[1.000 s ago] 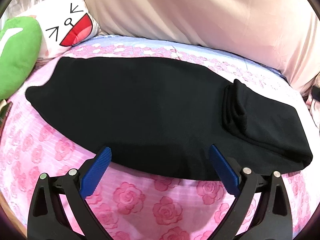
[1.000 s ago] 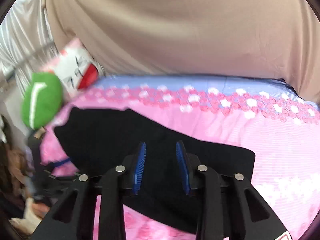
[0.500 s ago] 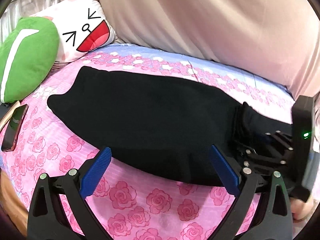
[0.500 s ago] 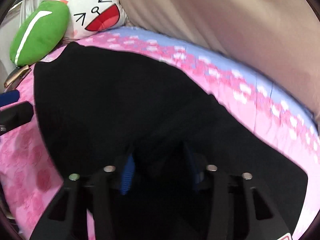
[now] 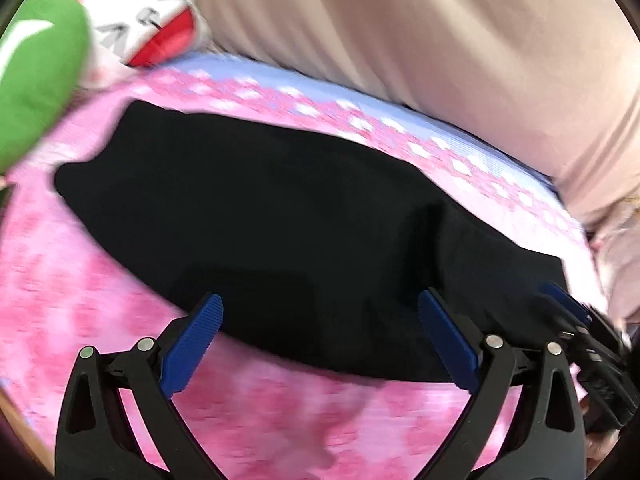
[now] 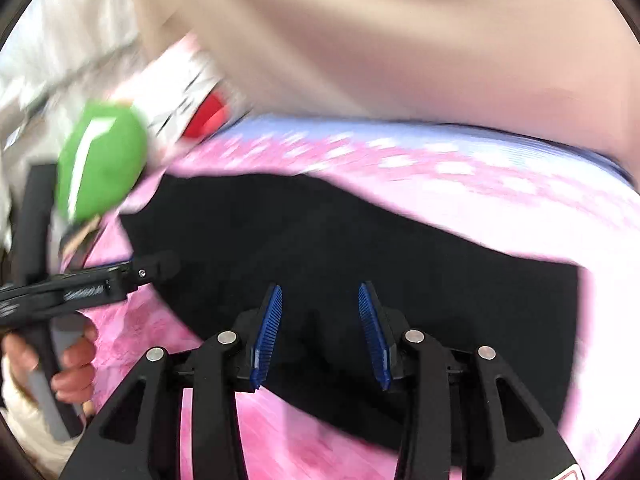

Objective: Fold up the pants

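Fingers: left gripper wide apart, empty; right gripper opening, nothing pinched, over pants mid-frame. Prob. between folds; next needs fresh hem grip.

pants | black | folded lengthwise, flat | long strip across pink floral bedsheet

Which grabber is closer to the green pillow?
The left. The left gripper sits toward the pants' end by the green pillow; the right gripper, jaws opening, is at the far end.
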The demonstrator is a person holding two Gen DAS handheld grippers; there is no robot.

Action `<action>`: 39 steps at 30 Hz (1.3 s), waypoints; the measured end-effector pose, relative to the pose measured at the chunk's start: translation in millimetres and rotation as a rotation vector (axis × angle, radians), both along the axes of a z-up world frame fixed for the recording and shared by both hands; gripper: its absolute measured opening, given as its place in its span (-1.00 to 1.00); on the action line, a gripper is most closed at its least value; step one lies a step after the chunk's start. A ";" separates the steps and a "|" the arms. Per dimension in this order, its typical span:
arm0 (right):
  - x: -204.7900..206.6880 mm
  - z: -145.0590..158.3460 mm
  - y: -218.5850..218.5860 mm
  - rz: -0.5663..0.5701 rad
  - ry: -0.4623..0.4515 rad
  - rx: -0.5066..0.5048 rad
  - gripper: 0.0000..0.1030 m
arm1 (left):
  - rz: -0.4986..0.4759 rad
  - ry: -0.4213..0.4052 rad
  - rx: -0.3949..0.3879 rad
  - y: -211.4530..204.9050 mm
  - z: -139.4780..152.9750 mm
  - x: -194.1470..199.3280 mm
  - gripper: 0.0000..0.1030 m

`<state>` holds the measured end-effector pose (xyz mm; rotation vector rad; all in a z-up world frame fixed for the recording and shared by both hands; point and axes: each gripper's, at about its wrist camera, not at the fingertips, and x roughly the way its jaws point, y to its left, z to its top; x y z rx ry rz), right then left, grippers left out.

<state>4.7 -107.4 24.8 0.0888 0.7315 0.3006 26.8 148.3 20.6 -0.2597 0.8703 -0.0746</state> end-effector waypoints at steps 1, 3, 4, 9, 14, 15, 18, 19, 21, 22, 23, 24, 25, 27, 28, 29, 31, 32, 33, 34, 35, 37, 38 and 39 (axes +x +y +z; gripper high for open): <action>-10.5 0.0 -19.3 -0.051 -0.007 -0.008 -0.20 | -0.032 0.027 -0.034 -8.8 -4.3 9.0 0.86; -39.6 -5.2 -56.4 -0.158 -0.005 -0.066 -0.03 | -0.064 0.066 -0.068 -22.9 -12.5 21.9 0.86; -49.2 -8.5 -66.9 -0.199 0.001 -0.095 0.07 | -0.079 0.086 -0.084 -32.3 -17.9 29.7 0.86; -81.6 -35.3 -98.8 -0.250 0.046 -0.119 0.08 | -0.082 0.095 -0.078 -61.4 -27.6 49.1 0.86; -67.8 -47.4 -100.6 -0.255 0.086 -0.117 0.08 | -0.099 0.057 0.012 -82.0 -28.7 55.4 -0.25; -61.8 -48.6 -102.5 -0.251 0.100 -0.098 -0.01 | -0.109 0.063 0.002 -83.5 -27.6 56.8 -0.43; -43.7 -47.3 -97.2 -0.259 0.121 -0.080 -0.72 | -0.140 0.034 -0.074 -76.3 -7.9 56.8 -0.73; -43.5 -41.3 -94.9 -0.256 0.104 -0.076 -0.75 | -0.149 0.003 -0.089 -71.8 3.0 54.8 -0.74; -51.1 -18.3 -90.1 -0.246 0.024 -0.046 -0.75 | -0.137 -0.073 -0.082 -61.0 27.7 44.2 -0.74; -55.2 -8.5 -87.1 -0.237 -0.010 -0.041 -0.75 | -0.113 -0.117 -0.041 -53.1 39.4 36.8 -0.74; -55.0 -3.7 -83.3 -0.220 -0.019 -0.042 -0.75 | -0.097 -0.129 -0.010 -46.8 41.9 33.3 -0.74; -52.2 -6.5 -79.1 -0.198 0.000 -0.051 -0.74 | -0.093 -0.115 0.005 -42.8 38.4 34.0 -0.74; -46.3 -16.8 -75.9 -0.202 0.038 -0.088 -0.74 | -0.095 -0.071 0.039 -40.1 25.3 39.7 -0.73; -33.8 -44.9 -75.5 -0.233 0.123 -0.169 -0.64 | -0.107 0.027 0.090 -42.0 -9.3 55.8 -0.71; -30.4 -54.0 -78.8 -0.244 0.160 -0.167 -0.64 | -0.114 0.069 0.088 -40.2 -28.3 59.6 -0.62; -32.3 -50.2 -86.0 -0.251 0.150 -0.112 -0.62 | -0.104 0.033 0.072 -35.9 -29.8 54.5 -0.57; -36.8 -42.2 -91.1 -0.252 0.131 -0.086 -0.41 | -0.102 0.002 0.064 -27.5 -21.0 44.0 -0.50; -39.3 -39.7 -90.1 -0.255 0.133 -0.107 -0.41 | -0.085 -0.014 0.059 -22.6 -15.2 38.8 -0.32; -42.1 -37.4 -88.7 -0.254 0.132 -0.113 -0.41 | -0.070 -0.035 0.057 -19.0 -8.5 37.0 -0.19; -44.8 -34.2 -86.3 -0.247 0.124 -0.111 -0.41 | -0.046 -0.063 0.064 -11.6 -0.1 32.1 0.08; -44.2 -31.5 -81.1 -0.231 0.114 -0.125 -0.41 | -0.026 -0.078 0.071 -6.7 4.7 28.3 0.23; -37.2 -34.9 -74.1 -0.238 0.110 -0.181 -0.41 | -0.009 -0.102 0.095 -4.6 11.0 26.8 0.26; -28.8 -41.3 -72.8 -0.249 0.127 -0.205 -0.41 | -0.004 -0.106 0.111 -6.0 12.0 25.4 0.26; -21.6 -48.1 -75.1 -0.264 0.151 -0.208 -0.52 | 0.001 -0.108 0.131 -7.1 12.2 26.3 0.26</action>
